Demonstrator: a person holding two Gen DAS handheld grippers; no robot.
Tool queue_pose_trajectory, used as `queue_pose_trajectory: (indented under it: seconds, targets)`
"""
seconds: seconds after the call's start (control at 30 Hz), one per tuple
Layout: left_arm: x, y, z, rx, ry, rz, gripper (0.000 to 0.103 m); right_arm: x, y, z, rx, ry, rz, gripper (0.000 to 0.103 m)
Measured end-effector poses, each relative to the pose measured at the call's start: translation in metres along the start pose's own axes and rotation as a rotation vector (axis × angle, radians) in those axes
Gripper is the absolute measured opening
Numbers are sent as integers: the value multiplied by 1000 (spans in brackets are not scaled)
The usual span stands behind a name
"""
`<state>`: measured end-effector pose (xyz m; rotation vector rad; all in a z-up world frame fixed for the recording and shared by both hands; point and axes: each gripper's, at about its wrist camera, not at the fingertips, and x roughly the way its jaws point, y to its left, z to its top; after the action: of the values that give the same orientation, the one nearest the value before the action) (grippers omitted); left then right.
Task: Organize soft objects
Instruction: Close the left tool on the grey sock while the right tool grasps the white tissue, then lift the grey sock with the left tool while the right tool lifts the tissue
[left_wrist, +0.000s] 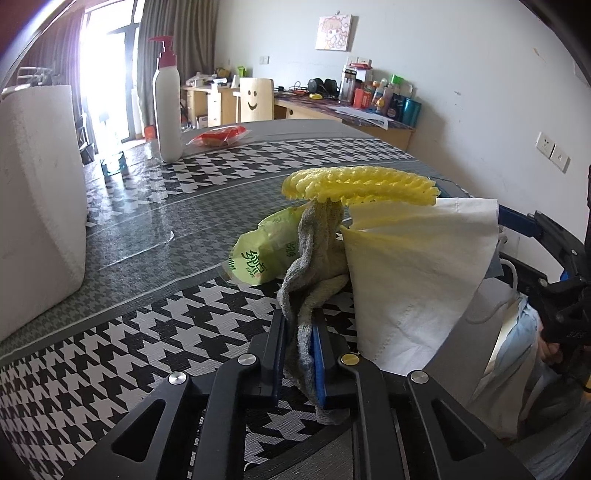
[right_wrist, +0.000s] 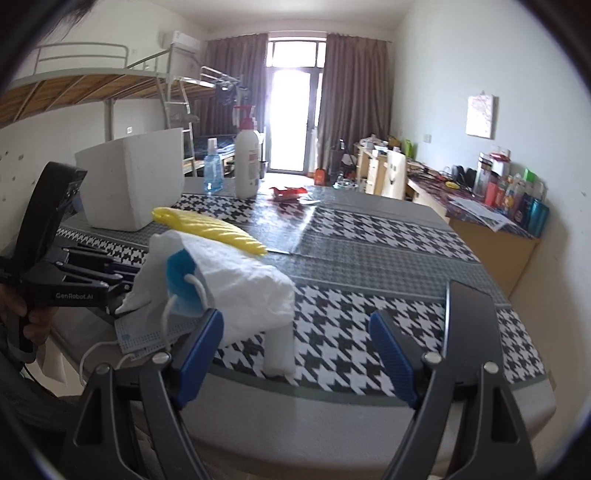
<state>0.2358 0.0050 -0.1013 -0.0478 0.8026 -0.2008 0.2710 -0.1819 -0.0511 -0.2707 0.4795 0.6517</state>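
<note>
Left hand-held gripper (left_wrist: 298, 347): jaws clenched on a grey knitted cloth (left_wrist: 314, 258), which stands up from the pads in a twisted rope. Its top end touches the underside of a yellow foam net (left_wrist: 358, 184); whether it carries the net or only meets it, I cannot tell.

Just right of the cloth: a white tissue (left_wrist: 406, 280) draped over the pile near the desk (left_wrist: 110, 369) edge. Behind the cloth lies a green tissue packet (left_wrist: 262, 254).

Right hand-held gripper (right_wrist: 297, 349): released, jaws wide apart, nothing between them, hovering at the near edge of the desk. In its view the tissue (right_wrist: 240, 280) covers a blue face mask (right_wrist: 147, 336) whose ear loop hangs over the edge.

Handling judgement:
- Cloth: light, limp, grippy weave; holds well in a pinch but sags and swings.
- Foam net: very light, springy, crushes easily; take by the rim, gently.
- Tissue: tears and slips; pinch a folded edge, not a single ply.
- Mask: flat and thin; the body near the loop seems easiest.

White foam box (left_wrist: 37, 206) stands to the left, possibly the target bin.
</note>
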Motion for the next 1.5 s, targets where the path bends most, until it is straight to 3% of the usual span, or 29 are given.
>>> queue_pose_trajectory:
  seconds: [0.13, 0.53, 0.67, 0.97, 1.13, 1.5]
  targets:
    - [-2, 1, -2, 9, -3, 3, 14, 8, 6, 3, -32, 14, -18, 85]
    - [-5, 0, -5, 33, -7, -7, 14, 29, 18, 23, -91, 7, 83, 83]
    - [-6, 3, -6, 30, -8, -15, 14, 39, 21, 25, -86, 44, 120, 53]
    - [-10, 4, -6, 34, -15, -26, 10, 30, 23, 26, -79, 43, 119, 18]
    - [-15, 2, -8, 30, -24, -31, 9, 23, 21, 27, -75, 42, 85, 11]
    - [-32, -2, -14, 27, -68, -52, 8, -6, 12, 38, -3, -30, -11, 10]
